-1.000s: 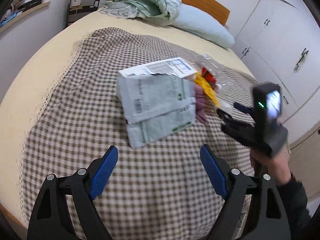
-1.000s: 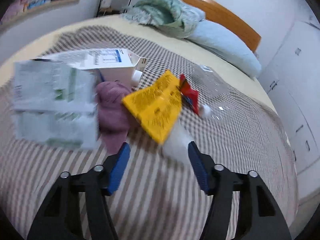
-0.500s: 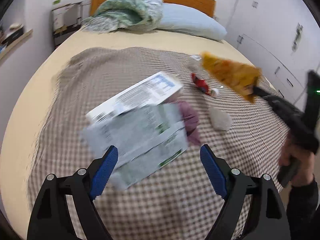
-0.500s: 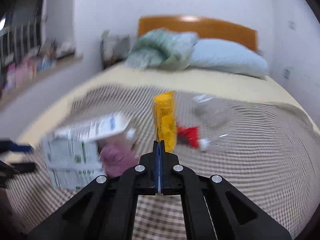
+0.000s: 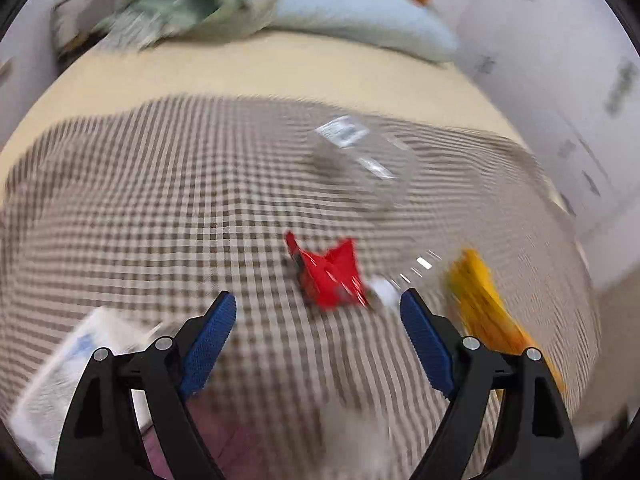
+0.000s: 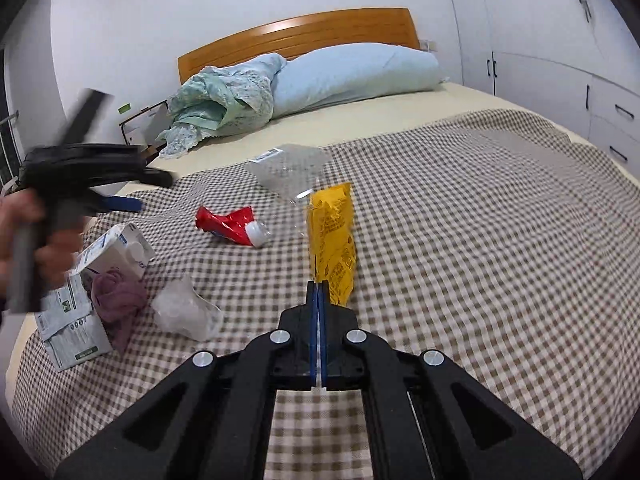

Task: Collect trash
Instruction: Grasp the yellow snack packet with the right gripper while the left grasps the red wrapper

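My right gripper [image 6: 318, 300] is shut on the lower end of a yellow wrapper [image 6: 332, 240], which hangs above the checked blanket [image 6: 480, 240]; the same yellow wrapper [image 5: 480, 304] shows at the right of the blurred left wrist view. My left gripper [image 5: 318, 320] is open with nothing between its blue pads, above the blanket just short of a red crumpled tube with a white cap [image 5: 330, 272]. That red tube [image 6: 230, 224] lies left of the wrapper. A clear plastic bag [image 6: 288, 168] lies beyond it. The left gripper [image 6: 120, 202] is also seen at the left, held by a hand.
A white carton [image 6: 116, 248], a purple cloth [image 6: 116, 296], printed paper packets [image 6: 68, 332] and a crumpled clear wrap [image 6: 184, 312] lie at the blanket's left end. A pillow [image 6: 352, 76] and a bundled green quilt [image 6: 224, 96] rest against the headboard. White cupboards [image 6: 560, 40] line the right wall.
My right gripper shut on the yellow wrapper and lifted it off the blanket. My left gripper, still open, swept from over the paper packets toward the red tube.
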`<move>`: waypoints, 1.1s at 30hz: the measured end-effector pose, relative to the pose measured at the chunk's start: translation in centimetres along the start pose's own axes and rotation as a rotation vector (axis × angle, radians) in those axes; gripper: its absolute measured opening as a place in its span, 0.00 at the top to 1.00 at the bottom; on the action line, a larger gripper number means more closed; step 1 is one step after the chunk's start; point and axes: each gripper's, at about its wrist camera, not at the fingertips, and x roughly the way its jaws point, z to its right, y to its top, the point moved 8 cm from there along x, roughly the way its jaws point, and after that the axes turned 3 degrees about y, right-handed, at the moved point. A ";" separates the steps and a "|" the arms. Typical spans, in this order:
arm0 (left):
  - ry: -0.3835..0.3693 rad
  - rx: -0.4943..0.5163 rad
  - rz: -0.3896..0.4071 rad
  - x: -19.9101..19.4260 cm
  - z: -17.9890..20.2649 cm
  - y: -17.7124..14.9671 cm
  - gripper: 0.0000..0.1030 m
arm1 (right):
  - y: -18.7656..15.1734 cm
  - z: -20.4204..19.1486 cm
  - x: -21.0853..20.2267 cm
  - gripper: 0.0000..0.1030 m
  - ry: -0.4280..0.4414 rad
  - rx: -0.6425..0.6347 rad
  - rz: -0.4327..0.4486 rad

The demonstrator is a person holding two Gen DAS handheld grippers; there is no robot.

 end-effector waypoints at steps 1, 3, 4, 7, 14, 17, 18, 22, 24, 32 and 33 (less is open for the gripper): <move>0.018 -0.022 -0.013 1.2 0.0 -0.2 0.21 | -0.2 0.0 -0.1 0.99 0.003 -0.005 -0.002; 0.055 -0.055 -0.059 4.3 0.2 -0.1 0.23 | -0.5 0.2 -0.6 0.99 0.007 -0.018 -0.003; 0.071 -0.058 -0.066 5.4 0.0 -0.3 0.27 | -1.0 0.4 -1.1 0.99 0.009 -0.021 -0.005; 0.038 -0.118 -0.119 6.6 0.1 -1.1 0.90 | -1.6 0.8 -1.3 0.99 0.016 -0.015 -0.012; 0.051 -0.076 -0.003 -1.6 0.1 -1.5 1.00 | -0.6 -0.6 -3.5 0.99 0.035 0.002 -0.001; 0.081 -0.006 0.078 -7.5 -0.6 -2.1 1.00 | 0.6 -2.5 -6.6 0.99 0.058 -0.007 0.020; 0.098 0.011 0.104 -9.6 -1.0 -2.5 1.00 | 0.8 -2.9 -7.4 0.99 0.063 -0.009 0.024; 0.120 0.035 0.158 -17.2 -2.1 -5.3 1.00 | 1.6 -4.6 -12.7 0.99 0.074 -0.016 0.053; 0.112 0.051 0.170 -20.6 -2.2 -6.7 1.00 | 1.6 -5.1 -15.6 0.99 0.075 -0.013 0.068; 0.013 0.155 0.178 -28.5 1.2 -17.1 1.00 | -2.8 -3.3 -27.9 0.99 0.035 0.062 0.119; -0.021 0.174 0.174 -29.2 2.4 -19.1 1.00 | -3.8 -2.7 -29.4 0.99 0.020 0.070 0.119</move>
